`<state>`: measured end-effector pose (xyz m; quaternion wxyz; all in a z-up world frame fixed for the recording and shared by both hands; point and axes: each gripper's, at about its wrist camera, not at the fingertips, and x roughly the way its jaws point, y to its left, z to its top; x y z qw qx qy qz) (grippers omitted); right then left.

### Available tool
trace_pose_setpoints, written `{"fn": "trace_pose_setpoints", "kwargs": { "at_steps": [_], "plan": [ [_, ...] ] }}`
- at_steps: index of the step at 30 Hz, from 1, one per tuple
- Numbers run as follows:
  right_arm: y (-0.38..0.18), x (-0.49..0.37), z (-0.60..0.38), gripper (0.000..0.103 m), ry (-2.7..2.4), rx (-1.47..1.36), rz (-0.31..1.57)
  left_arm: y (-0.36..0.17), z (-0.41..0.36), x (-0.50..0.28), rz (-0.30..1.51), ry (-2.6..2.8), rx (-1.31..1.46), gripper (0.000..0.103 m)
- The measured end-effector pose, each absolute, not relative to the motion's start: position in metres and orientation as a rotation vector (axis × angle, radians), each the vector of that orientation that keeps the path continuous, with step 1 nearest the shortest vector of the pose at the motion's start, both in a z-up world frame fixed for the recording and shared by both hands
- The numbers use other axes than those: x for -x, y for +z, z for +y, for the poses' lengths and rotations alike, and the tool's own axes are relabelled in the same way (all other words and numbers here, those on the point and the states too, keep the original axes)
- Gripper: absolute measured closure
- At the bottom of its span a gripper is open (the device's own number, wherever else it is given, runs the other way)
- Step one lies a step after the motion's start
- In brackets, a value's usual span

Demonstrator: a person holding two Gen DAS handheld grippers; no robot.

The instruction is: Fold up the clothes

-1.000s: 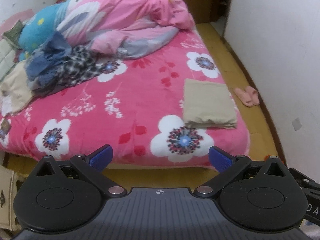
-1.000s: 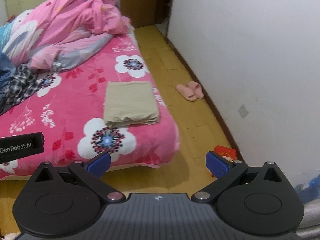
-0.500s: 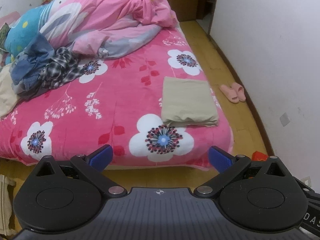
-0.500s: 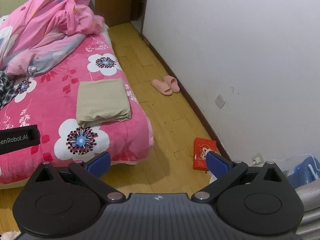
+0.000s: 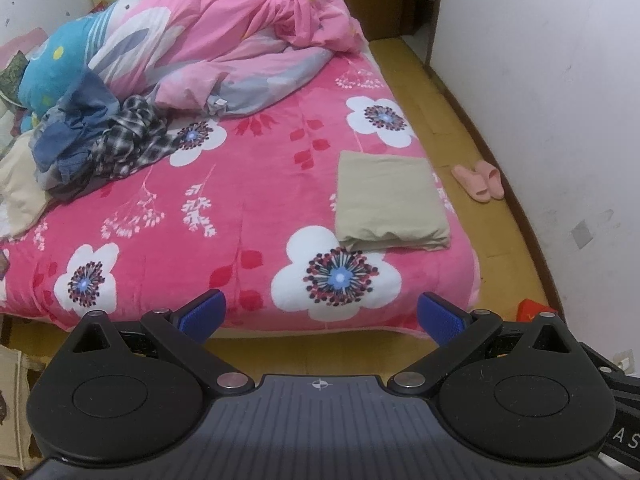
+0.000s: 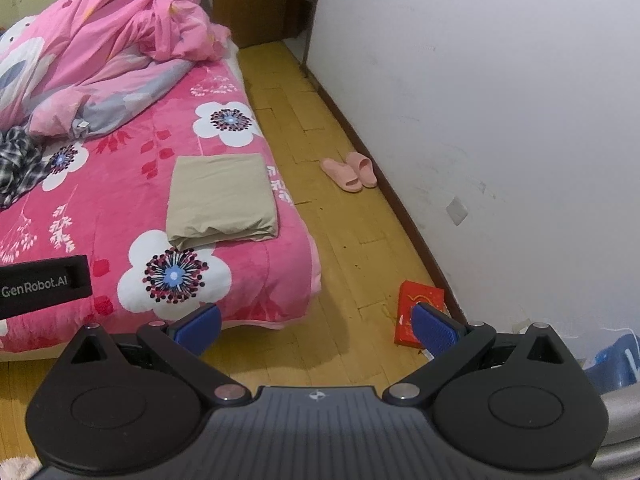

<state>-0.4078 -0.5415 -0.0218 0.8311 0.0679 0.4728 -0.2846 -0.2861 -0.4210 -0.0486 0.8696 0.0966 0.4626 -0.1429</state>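
A folded beige garment [image 5: 388,200] [image 6: 222,200] lies flat near the right front corner of the pink flowered bed [image 5: 248,216] [image 6: 120,200]. A heap of unfolded clothes sits at the bed's left: a black-and-white plaid shirt [image 5: 128,140] [image 6: 16,160], blue denim [image 5: 76,128] and a cream piece [image 5: 20,192]. My left gripper [image 5: 320,314] hangs open and empty off the foot of the bed. My right gripper [image 6: 316,322] is open and empty too, over the floor by the bed's corner. The left gripper's body [image 6: 44,286] shows at the left edge of the right wrist view.
A rumpled pink duvet [image 5: 240,32] [image 6: 100,48] fills the back of the bed. A strip of wooden floor [image 6: 340,240] runs between bed and white wall [image 6: 500,100], holding pink slippers [image 5: 480,180] [image 6: 352,172] and a red packet [image 6: 412,312]. A blue object [image 6: 616,356] lies at the far right.
Both views have swung a little over the second while the grippers stayed back from the bed's foot. Both stay open and empty. The clothes have not moved.
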Motion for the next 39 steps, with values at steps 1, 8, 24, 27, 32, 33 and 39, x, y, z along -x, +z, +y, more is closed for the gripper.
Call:
{"fn": "trace_pose_setpoints", "kwargs": {
  "at_steps": [1, 8, 24, 27, 32, 33, 39],
  "plan": [
    [-0.022, 0.408, -0.541, 0.000, -0.601, -0.143, 1.002, -0.048, -0.421, 0.286, 0.966, -0.297, -0.204, 0.000],
    [-0.021, 0.405, -0.540, 0.000, -0.585, -0.136, 0.997, -0.048, -0.418, 0.285, 0.965, -0.283, -0.198, 0.000],
    [-0.021, 0.401, -0.535, 0.000, -0.567, -0.130, 0.997, -0.047, -0.411, 0.283, 0.962, -0.270, -0.186, 0.000],
    [-0.021, 0.401, -0.534, 0.000, -0.568, -0.132, 0.997, -0.048, -0.410, 0.282, 0.964, -0.269, -0.184, 0.000],
    [-0.022, 0.401, -0.534, 0.000, -0.569, -0.137, 0.997, -0.048, -0.410, 0.282, 0.964, -0.270, -0.187, 0.000],
    [-0.022, 0.401, -0.534, 0.000, -0.569, -0.139, 0.998, -0.048, -0.410, 0.282, 0.964, -0.271, -0.187, 0.000],
    [-0.023, 0.402, -0.535, 0.000, -0.571, -0.147, 1.005, -0.049, -0.411, 0.282, 0.968, -0.273, -0.187, 0.000]
  ]
}}
